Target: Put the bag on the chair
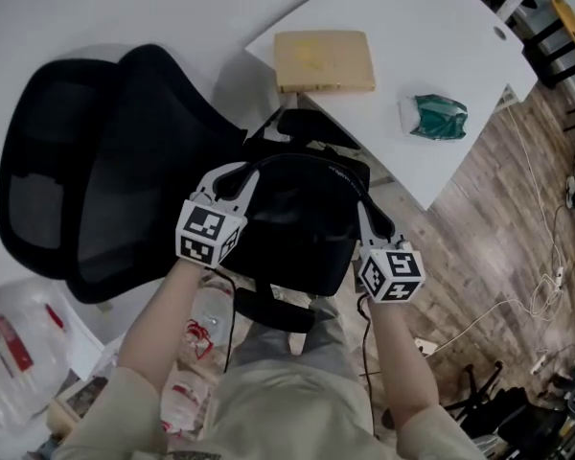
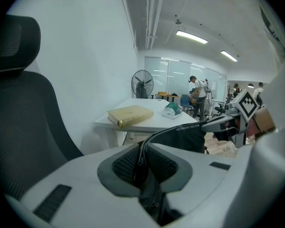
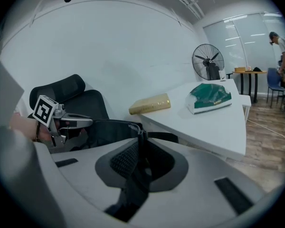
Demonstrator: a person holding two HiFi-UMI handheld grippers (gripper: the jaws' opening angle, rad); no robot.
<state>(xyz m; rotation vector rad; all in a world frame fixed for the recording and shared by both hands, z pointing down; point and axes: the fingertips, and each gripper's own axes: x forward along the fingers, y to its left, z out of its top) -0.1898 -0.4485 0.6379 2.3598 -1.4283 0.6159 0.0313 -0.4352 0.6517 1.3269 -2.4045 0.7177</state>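
A black bag point(image 1: 302, 223) hangs between my two grippers, just above the seat of a black office chair point(image 1: 125, 166). My left gripper point(image 1: 241, 182) is shut on the bag's left strap point(image 2: 143, 156), which runs up between the pads. At the bag's right side, my right gripper point(image 1: 372, 226) is shut on the other strap point(image 3: 141, 158). The bag's dark body point(image 2: 194, 134) shows beyond the left jaws, and the chair back point(image 2: 23, 127) rises at the left of that view. In the right gripper view the bag point(image 3: 104, 129) stretches toward the chair point(image 3: 80, 99).
A white table point(image 1: 412, 75) stands right of the chair, bearing a tan box point(image 1: 324, 60) and a green-and-white packet point(image 1: 435, 116). A white wall is behind the chair. Plastic bags point(image 1: 24, 338) lie on the floor at the lower left. Cables point(image 1: 537, 295) trail over the wooden floor at the right.
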